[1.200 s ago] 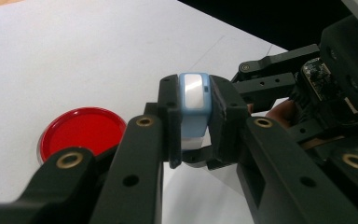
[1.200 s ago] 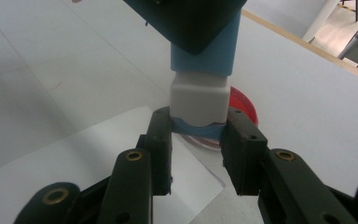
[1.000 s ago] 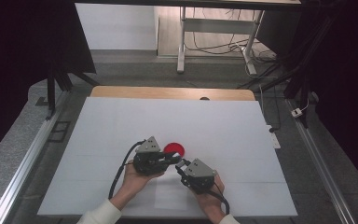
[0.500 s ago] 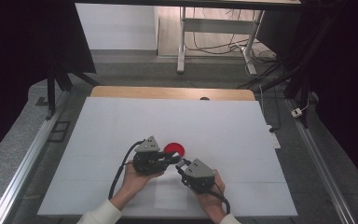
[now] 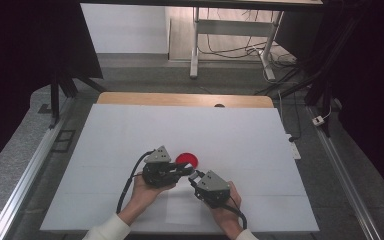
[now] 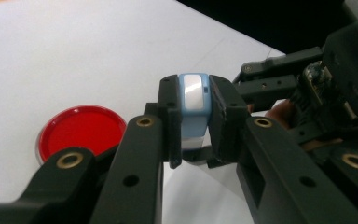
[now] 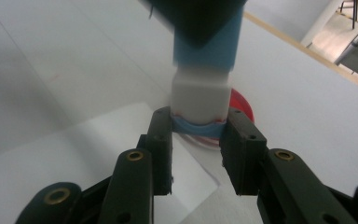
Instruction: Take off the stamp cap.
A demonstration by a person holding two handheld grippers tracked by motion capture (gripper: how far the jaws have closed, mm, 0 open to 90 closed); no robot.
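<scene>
Both grippers pinch one small blue and white block (image 6: 193, 100), the left gripper (image 6: 193, 135) up high, the right gripper (image 7: 199, 140) down low, near a red lid (image 5: 186, 160) on the counter (image 5: 130, 130).

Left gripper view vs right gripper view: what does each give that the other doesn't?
Left gripper view alone: the blue and white object's top face with a shiny silver panel, clamped between the left gripper's jaws, the whole red disc flat on the white table, and the right gripper's body behind.

Right gripper view alone: the object's white lower section and a blue band at its end, which the right gripper has its jaws around, plus the table's wooden edge.

Both: the same object, held from two ends, the disc and the table.
</scene>
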